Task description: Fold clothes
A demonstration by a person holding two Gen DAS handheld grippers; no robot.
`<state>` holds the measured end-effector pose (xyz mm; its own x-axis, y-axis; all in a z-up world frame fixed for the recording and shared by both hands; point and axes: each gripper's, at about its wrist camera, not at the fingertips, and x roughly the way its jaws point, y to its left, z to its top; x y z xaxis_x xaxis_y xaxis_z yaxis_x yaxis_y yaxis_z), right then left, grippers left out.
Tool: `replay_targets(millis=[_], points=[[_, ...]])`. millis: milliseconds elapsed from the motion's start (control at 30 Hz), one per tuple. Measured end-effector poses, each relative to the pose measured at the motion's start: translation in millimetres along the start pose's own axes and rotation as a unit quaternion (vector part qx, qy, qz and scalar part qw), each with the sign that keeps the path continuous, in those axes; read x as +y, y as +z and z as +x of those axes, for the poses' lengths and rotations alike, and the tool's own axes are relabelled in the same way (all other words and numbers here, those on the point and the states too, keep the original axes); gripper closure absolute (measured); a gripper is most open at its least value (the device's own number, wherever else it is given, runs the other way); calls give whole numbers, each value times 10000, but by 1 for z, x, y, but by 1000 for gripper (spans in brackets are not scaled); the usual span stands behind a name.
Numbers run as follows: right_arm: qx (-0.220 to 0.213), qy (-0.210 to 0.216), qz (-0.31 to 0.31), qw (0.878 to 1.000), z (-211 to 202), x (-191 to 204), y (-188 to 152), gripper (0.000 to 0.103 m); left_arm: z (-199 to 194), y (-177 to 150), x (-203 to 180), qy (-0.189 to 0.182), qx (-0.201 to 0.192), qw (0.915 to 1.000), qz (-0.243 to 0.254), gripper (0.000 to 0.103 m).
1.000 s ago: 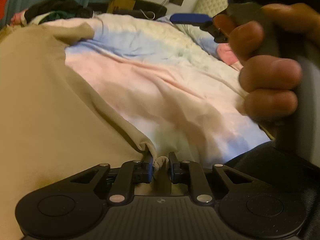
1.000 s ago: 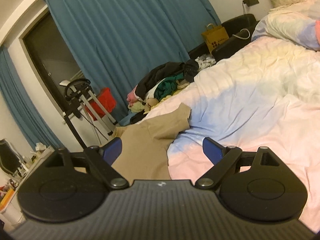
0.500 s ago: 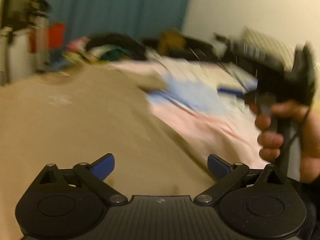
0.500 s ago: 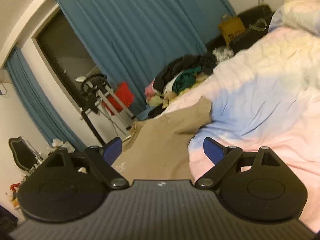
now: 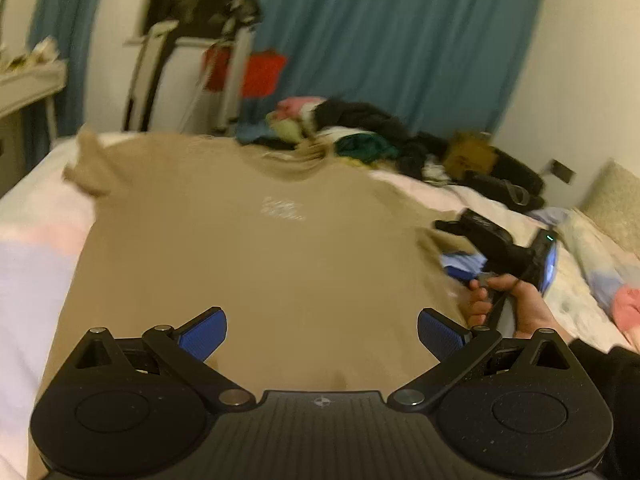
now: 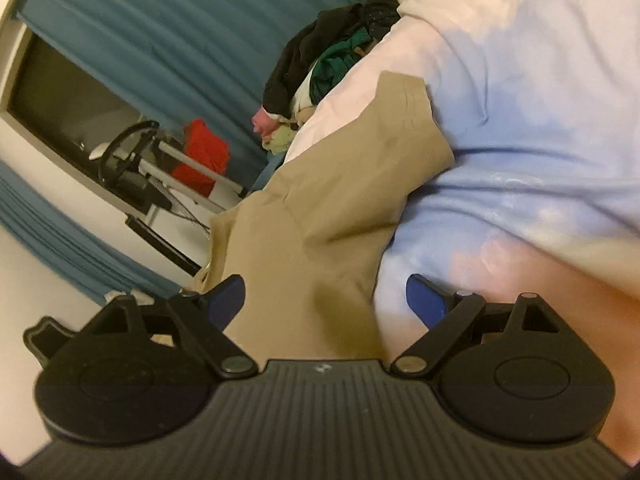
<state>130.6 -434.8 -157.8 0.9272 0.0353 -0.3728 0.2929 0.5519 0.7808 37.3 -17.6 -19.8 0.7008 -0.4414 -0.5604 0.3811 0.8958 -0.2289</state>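
My left tongs (image 5: 322,330) gaped wide, empty, above tan T-shirt (image 5: 256,248). My right tongs (image 6: 326,298) likewise spread wide, gripped nothing, hovered over shirt's sleeve edge. T-shirt lay flat, print up, on pastel bedspread (image 6: 520,128) of bed. My right hand (image 5: 516,304) beside shirt's edge. Beyond: clothes pile (image 5: 352,132), then blue curtain (image 5: 400,40).

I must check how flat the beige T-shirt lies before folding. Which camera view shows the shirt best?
The left wrist view: it shows the beige T-shirt spread on the bed, with collar, one sleeve and the chest print. The right wrist view shows only the shirt's other sleeve and side edge.
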Motion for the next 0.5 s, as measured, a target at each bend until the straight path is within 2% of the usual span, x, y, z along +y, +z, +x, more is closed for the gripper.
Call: replay_targets(millis=[100,167,233,367,400,433,500], points=[[-291,176,-130,9993,15,-5,1,13,19,3,9,159,132,9998,-29,1],[-433,220,-211,9986,25,-6,6,14,31,6,14,47,197,9997,-111,1],[-595,206,-261,9977,37,-7,12,20,44,7,20,-94,244,9992,-289,1],[-639,38,-329,9974,57,-1,28,21,61,7,32,-232,309,9980,-497,1],[-647,-5,-346,9973,63,0,32,23,67,6,33,-180,308,9983,-471,1],[-656,-49,-364,9972,68,2,36,29,74,7,35,-98,338,9985,-431,1],[-672,-135,-399,9968,78,5,44,33,85,9,36,24,397,9986,-359,1]])
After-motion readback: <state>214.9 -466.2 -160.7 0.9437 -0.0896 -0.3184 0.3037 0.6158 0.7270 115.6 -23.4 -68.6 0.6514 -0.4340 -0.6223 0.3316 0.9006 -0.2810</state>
